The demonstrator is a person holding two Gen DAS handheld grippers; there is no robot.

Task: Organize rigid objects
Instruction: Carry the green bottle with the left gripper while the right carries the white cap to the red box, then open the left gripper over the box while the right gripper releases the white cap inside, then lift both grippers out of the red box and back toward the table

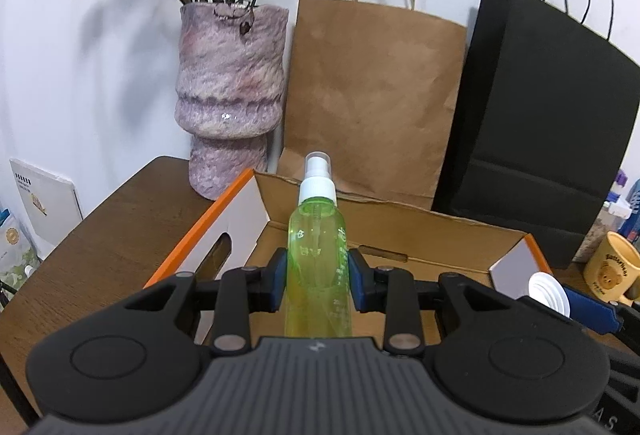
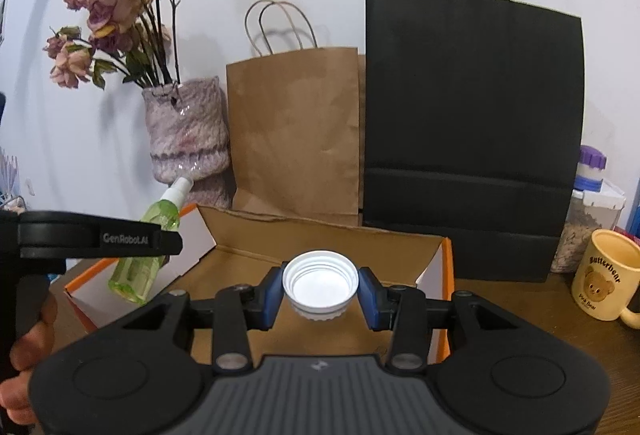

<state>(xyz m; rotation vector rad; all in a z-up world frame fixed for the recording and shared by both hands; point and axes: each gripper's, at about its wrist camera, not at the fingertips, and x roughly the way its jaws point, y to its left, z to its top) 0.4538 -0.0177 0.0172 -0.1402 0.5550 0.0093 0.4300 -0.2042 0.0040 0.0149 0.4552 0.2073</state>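
My left gripper (image 1: pixel 318 277) is shut on a green spray bottle (image 1: pixel 318 259) with a white pump top, held nozzle-forward over the open cardboard box (image 1: pixel 400 231). In the right wrist view the same green spray bottle (image 2: pixel 146 251) shows at the left, tilted, above the box's left flap. My right gripper (image 2: pixel 320 293) is shut on a white screw lid (image 2: pixel 320 285), open side facing the camera, above the cardboard box (image 2: pixel 328 239). That white lid (image 1: pixel 548 293) also peeks in at the right edge of the left wrist view.
The box has orange-edged white flaps (image 1: pixel 224 219) and sits on a brown wooden table (image 1: pixel 100 255). Behind it stand a pink fuzzy vase (image 1: pixel 230 95) with dried roses, a brown paper bag (image 1: pixel 368 99) and a black paper bag (image 2: pixel 472 131). A yellow bear mug (image 2: pixel 604 275) stands right.
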